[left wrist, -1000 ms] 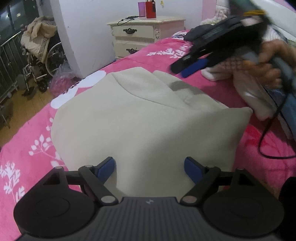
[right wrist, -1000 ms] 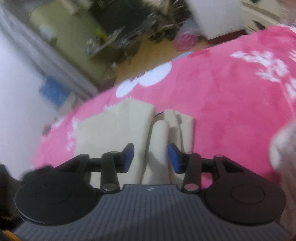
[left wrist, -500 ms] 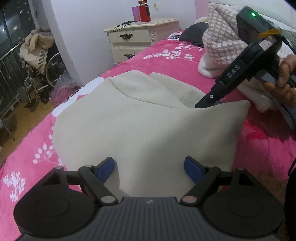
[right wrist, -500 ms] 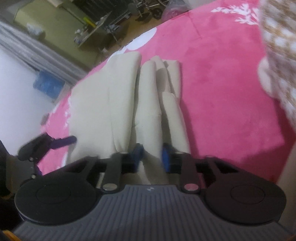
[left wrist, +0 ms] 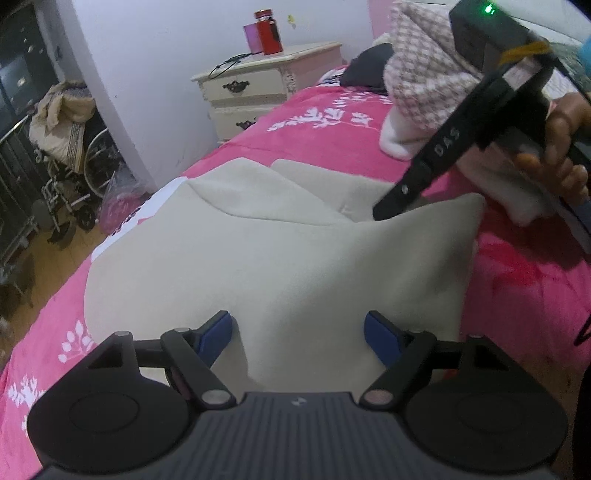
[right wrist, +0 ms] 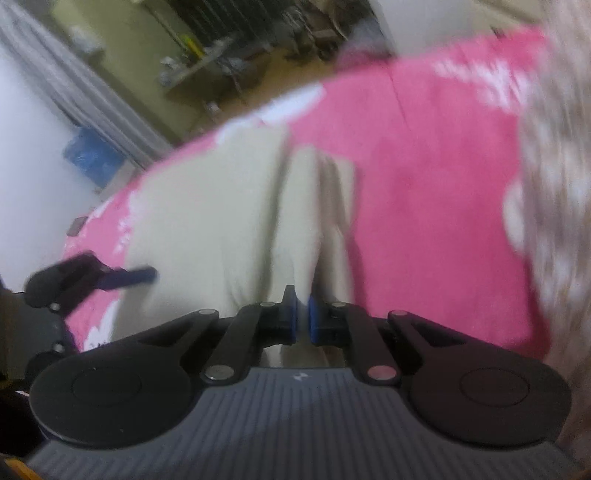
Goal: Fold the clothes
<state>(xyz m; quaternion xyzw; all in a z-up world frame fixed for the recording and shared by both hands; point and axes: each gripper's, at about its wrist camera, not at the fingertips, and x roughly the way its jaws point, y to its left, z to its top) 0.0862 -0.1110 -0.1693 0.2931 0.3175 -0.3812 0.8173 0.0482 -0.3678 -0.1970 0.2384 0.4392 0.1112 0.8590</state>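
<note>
Right gripper (right wrist: 301, 319) pinched together on a fold of the cream garment (left wrist: 280, 258), far right side. Left gripper (left wrist: 298, 332) spread apart over the near hem, nothing clamped. Garment flat on the pink bed (left wrist: 332, 144), partly folded. Step judged: gripping for next fold. Next: close left, lift both together.

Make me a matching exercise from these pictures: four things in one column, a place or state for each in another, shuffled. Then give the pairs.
1. left gripper
2. right gripper
3. red bottle
4. checked knit garment

A. on the nightstand
B. shut on the cream garment
C. heaped on the pink bedspread beyond the cream garment
D. open above the cream garment

Pairs: 1-D, 2-B, 3-A, 4-C
</note>
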